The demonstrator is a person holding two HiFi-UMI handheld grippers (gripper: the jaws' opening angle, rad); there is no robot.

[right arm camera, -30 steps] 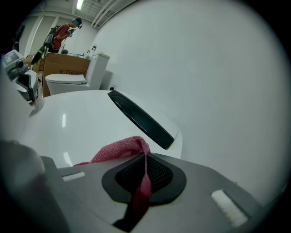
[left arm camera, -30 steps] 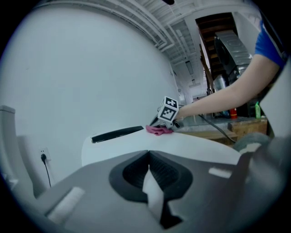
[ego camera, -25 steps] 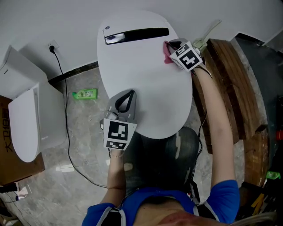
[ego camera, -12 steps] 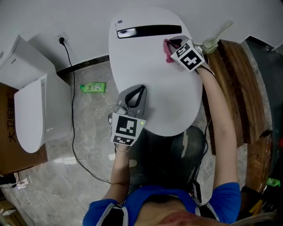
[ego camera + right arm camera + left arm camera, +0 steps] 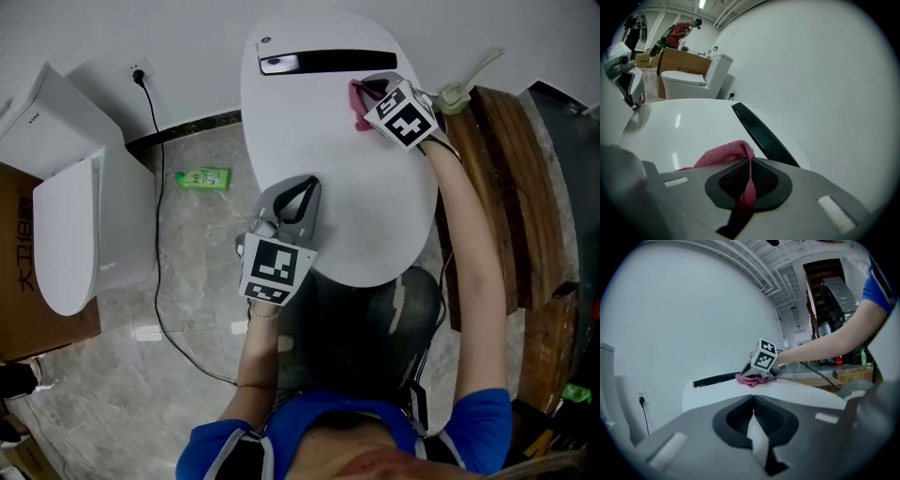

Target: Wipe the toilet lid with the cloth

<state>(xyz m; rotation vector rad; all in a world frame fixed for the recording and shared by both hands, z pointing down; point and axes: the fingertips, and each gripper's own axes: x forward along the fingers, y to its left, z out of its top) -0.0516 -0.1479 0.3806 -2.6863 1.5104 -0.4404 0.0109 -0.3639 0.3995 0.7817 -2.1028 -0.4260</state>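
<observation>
Toilet lid (image 5: 337, 187), white and oval, fills the middle of the head view, with a black strip (image 5: 328, 62) across its back edge. A pink cloth (image 5: 358, 105) lies on the lid just in front of that strip, toward the right, pinched by the right tongs (image 5: 367, 94). The left tongs (image 5: 302, 187) rest at the lid's front-left edge. A second toilet (image 5: 66, 234) stands at the left, and a green bottle (image 5: 203, 177) lies on the floor between the two toilets.

From the left gripper view, the left tongs are closed tip to tip with nothing between them, pointing across the lid at the cloth and the right tongs at its far side.

Seen in the right gripper view, the right tongs are clamped on the cloth: a strip of it runs down between the jaws while the rest bunches on the lid ahead of them.
</observation>
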